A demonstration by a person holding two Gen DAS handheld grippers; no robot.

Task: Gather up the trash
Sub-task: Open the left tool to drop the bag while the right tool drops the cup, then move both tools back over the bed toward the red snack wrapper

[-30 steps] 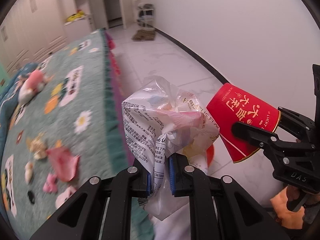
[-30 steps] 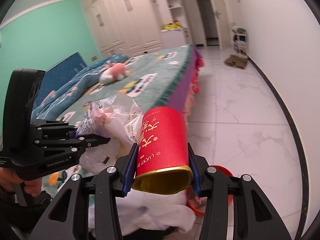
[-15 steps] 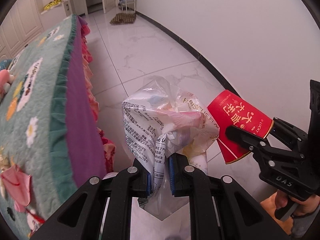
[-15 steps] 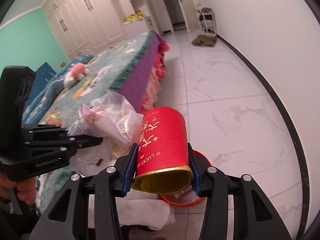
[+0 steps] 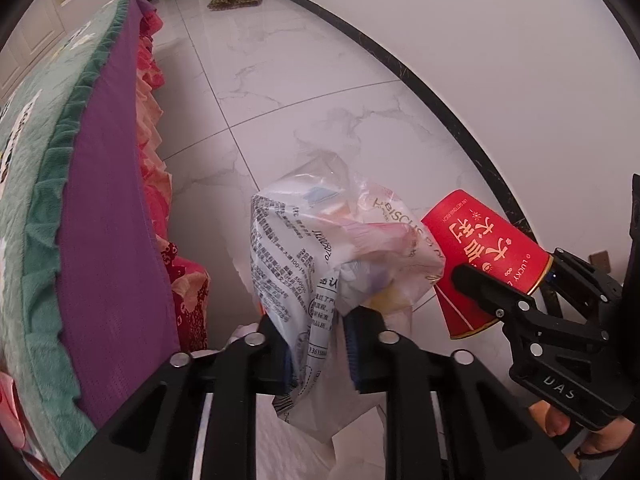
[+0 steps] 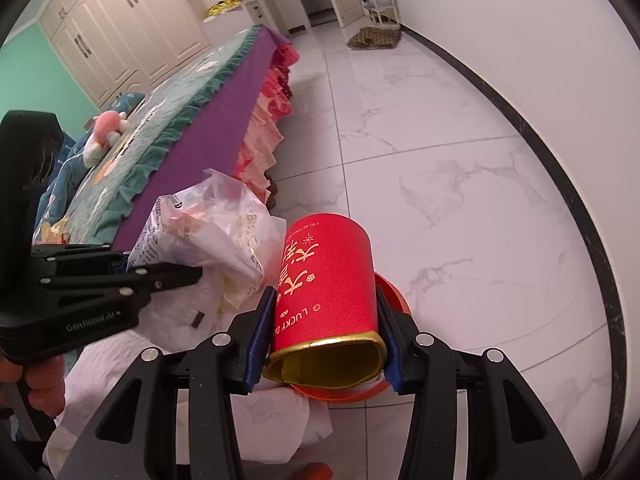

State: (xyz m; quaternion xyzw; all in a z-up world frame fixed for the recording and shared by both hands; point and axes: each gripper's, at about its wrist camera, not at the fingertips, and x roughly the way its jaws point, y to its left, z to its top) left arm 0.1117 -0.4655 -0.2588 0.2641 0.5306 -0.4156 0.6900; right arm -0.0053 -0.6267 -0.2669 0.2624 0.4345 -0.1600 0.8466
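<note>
The room is mostly white marble-look floor tile point(image 5: 304, 80), edged by a black skirting strip point(image 6: 568, 184) along a plain white wall point(image 5: 500, 60). A bed point(image 6: 224, 92) runs down the left side, covered with a teal fleece blanket point(image 5: 36, 184) with a frilled hem, a purple sheet point(image 5: 112, 216) under it and a pink-red ruffled valance point(image 6: 264, 120) down to the floor. A pink plush toy point(image 6: 106, 126) is seen lying on the bed in the right wrist view. At the far end, cream wardrobe doors point(image 6: 116, 36), a mint green wall point(image 6: 28, 80), a small white shelf rack point(image 6: 380, 0) and a brown patterned mat point(image 6: 374, 38) on the floor can be made out.

The crumpled clear plastic bag with black print point(image 5: 320, 256) is held up off the floor by the left gripper point(image 5: 318, 354). Its jaws have just been opening, so the gap looks a bit loose, but the bag's neck is caught between the blue pads and hasn't dropped.

The red paper cup with gold lettering and a gold rim point(image 6: 326, 300) is pinched across its body by the right gripper point(image 6: 324, 346), lying tilted with the open mouth toward the camera. It's just beside the bag, to the right of it.

Right below the cup, an orange-red round bin point(image 6: 394, 300) is partly seen, lined with a white plastic bag point(image 6: 248, 412) spilling over its edge. A hand point(image 6: 36, 384) is wrapped around the left gripper's handle.
</note>
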